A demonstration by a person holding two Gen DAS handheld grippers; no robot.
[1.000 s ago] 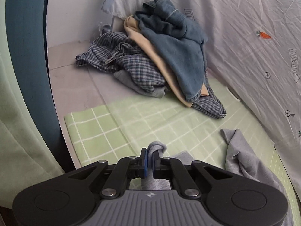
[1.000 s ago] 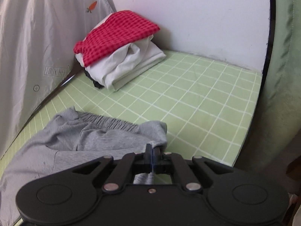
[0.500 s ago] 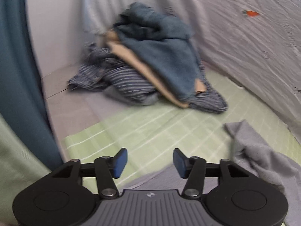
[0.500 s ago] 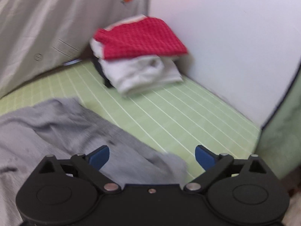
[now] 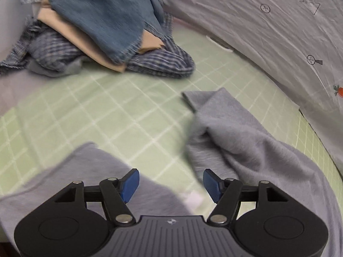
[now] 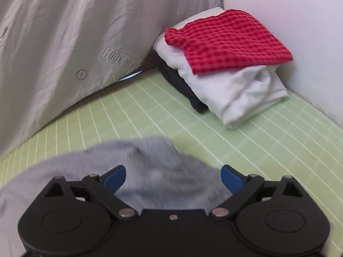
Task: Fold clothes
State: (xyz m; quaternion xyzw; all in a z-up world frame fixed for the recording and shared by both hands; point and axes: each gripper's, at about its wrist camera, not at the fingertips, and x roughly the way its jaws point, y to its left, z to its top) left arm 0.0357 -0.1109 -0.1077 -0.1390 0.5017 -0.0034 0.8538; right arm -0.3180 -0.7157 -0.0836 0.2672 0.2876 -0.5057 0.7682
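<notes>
A grey garment (image 5: 246, 137) lies crumpled on the green checked sheet (image 5: 111, 111), part of it under my left gripper (image 5: 170, 183), which is open and empty just above the cloth. In the right wrist view the same grey garment (image 6: 150, 162) lies below my right gripper (image 6: 172, 178), also open and empty. A heap of unfolded clothes (image 5: 103, 25), blue, tan and plaid, sits at the far left. A folded stack (image 6: 225, 64) with a red checked piece on top lies at the far right.
A grey printed quilt (image 5: 268, 32) runs along the back of the bed and also shows in the right wrist view (image 6: 75, 42). A white wall (image 6: 289, 10) stands behind the folded stack. Bare mattress (image 5: 12, 90) shows at the left.
Both grippers were shut on the grey garment's edge a second ago. They have opened and let it go, and both have moved forward over the cloth.
</notes>
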